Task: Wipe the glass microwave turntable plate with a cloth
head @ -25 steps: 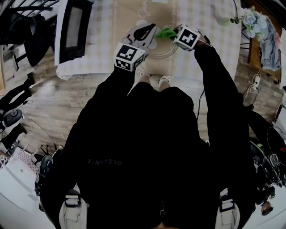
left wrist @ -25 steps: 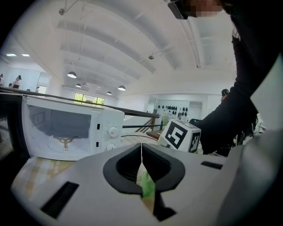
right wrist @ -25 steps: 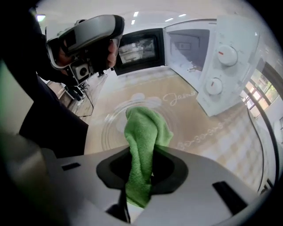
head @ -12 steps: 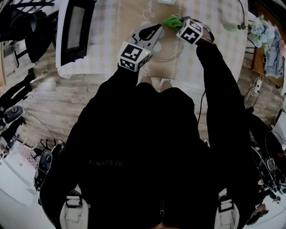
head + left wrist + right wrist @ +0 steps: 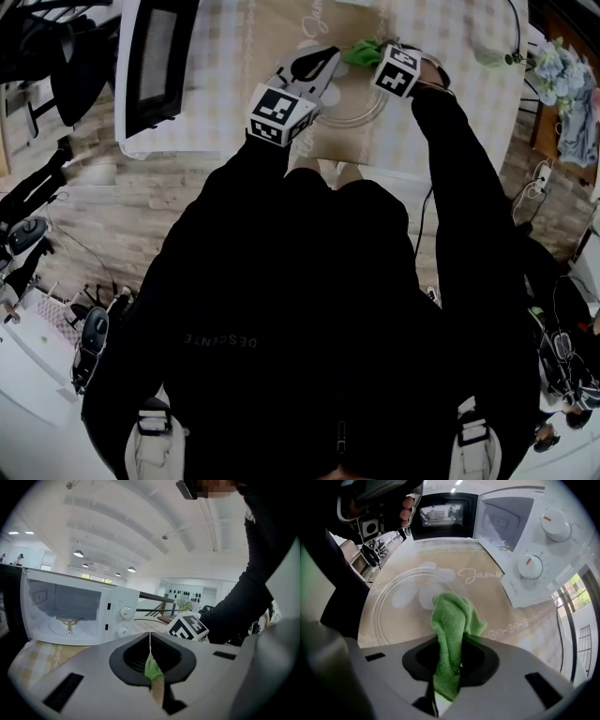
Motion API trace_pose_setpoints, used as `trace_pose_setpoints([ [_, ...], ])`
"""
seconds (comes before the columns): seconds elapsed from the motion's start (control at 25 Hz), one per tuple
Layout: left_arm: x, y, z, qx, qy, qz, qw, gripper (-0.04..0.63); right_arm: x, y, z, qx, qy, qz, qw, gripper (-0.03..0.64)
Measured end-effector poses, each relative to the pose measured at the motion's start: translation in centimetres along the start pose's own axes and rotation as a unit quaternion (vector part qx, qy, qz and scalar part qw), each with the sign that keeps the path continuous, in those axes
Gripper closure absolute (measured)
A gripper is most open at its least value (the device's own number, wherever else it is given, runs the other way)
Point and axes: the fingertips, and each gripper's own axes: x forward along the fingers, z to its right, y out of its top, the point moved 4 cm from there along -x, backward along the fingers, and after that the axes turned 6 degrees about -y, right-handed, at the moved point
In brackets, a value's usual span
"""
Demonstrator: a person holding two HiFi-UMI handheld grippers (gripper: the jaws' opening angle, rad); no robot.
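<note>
The clear glass turntable plate (image 5: 367, 110) (image 5: 401, 599) lies flat on a tan placemat (image 5: 497, 604). My right gripper (image 5: 371, 58) (image 5: 449, 665) is shut on a green cloth (image 5: 360, 50) (image 5: 452, 618), whose free end hangs onto the plate's near side. My left gripper (image 5: 319, 64) (image 5: 150, 639) is level at the plate's left rim with its jaws closed together. Through the slit between them I see only a sliver of green cloth and tan mat. Whether it touches the plate is hidden. The right gripper's marker cube (image 5: 187, 627) shows just beyond it.
A white microwave (image 5: 70, 613) (image 5: 534, 550) stands on the checked tablecloth just past the plate, with its dark door (image 5: 155, 56) swung open. Chairs and cables sit on the floor around the table.
My right gripper has carried the cloth across the plate toward the table's far side. The left gripper has stayed at the plate's left rim.
</note>
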Motion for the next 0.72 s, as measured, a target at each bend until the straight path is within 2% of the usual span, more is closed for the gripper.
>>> trace_pose_setpoints([
  [0.44,0.3,-0.2,1.5,0.002,-0.008,0.0,1.0,0.574,-1.0,-1.3,-5.0,0.019,0.068,0.003,0.998,0.528],
  [0.72,-0.4,-0.5,2.9,0.005,-0.009,-0.002,0.9999,0.574,-1.9,-2.3,-9.1,0.016,0.091,0.002,0.996,0.528],
])
